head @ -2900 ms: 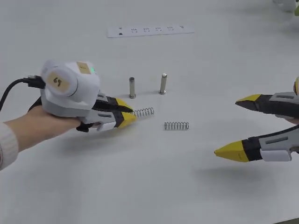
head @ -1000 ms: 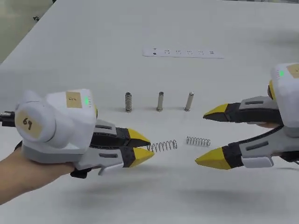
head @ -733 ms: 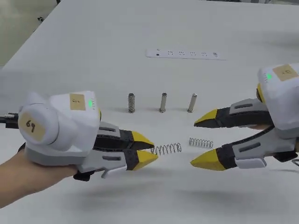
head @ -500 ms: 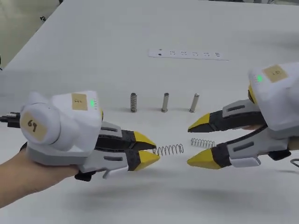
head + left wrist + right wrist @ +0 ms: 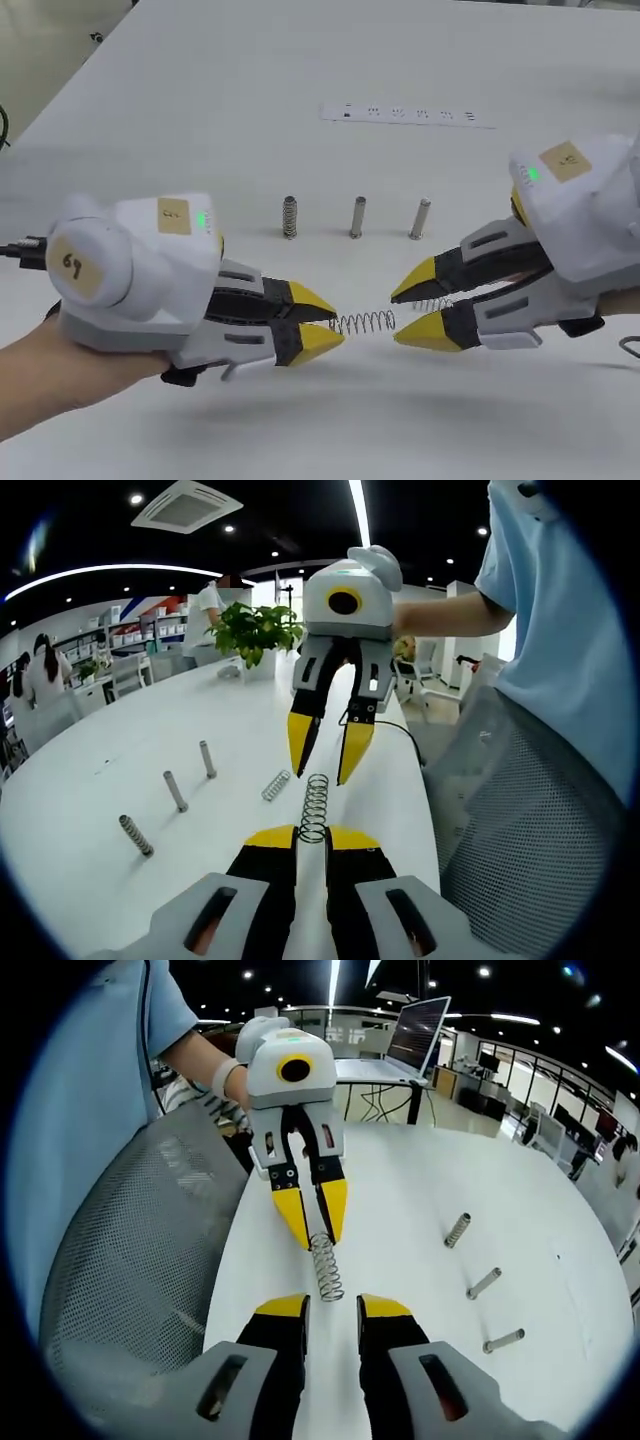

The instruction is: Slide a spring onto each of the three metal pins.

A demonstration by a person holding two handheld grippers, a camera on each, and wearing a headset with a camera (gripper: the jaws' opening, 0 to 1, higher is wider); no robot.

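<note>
Three metal pins stand in a row. The left pin (image 5: 290,217) wears a spring; the middle pin (image 5: 358,217) and right pin (image 5: 421,219) are bare. My left gripper (image 5: 326,320) is shut on one end of a spring (image 5: 363,322) and holds it level above the table. My right gripper (image 5: 405,312) faces it, open, with the spring's free end just at the mouth of its jaws. In the right gripper view, that spring (image 5: 325,1265) reaches toward my right gripper (image 5: 334,1308). A second spring (image 5: 276,784) lies loose on the table under the right gripper.
A white power strip (image 5: 408,114) lies flat at the far side of the white table (image 5: 200,120). In the left gripper view, the pins (image 5: 175,791) stand to the left of the held spring. A mesh office chair (image 5: 140,1260) is beside the table edge.
My right gripper has moved left to the spring's free end, and its jaws have narrowed somewhat. The left gripper lifted the spring off the table earlier and now holds it steady.
</note>
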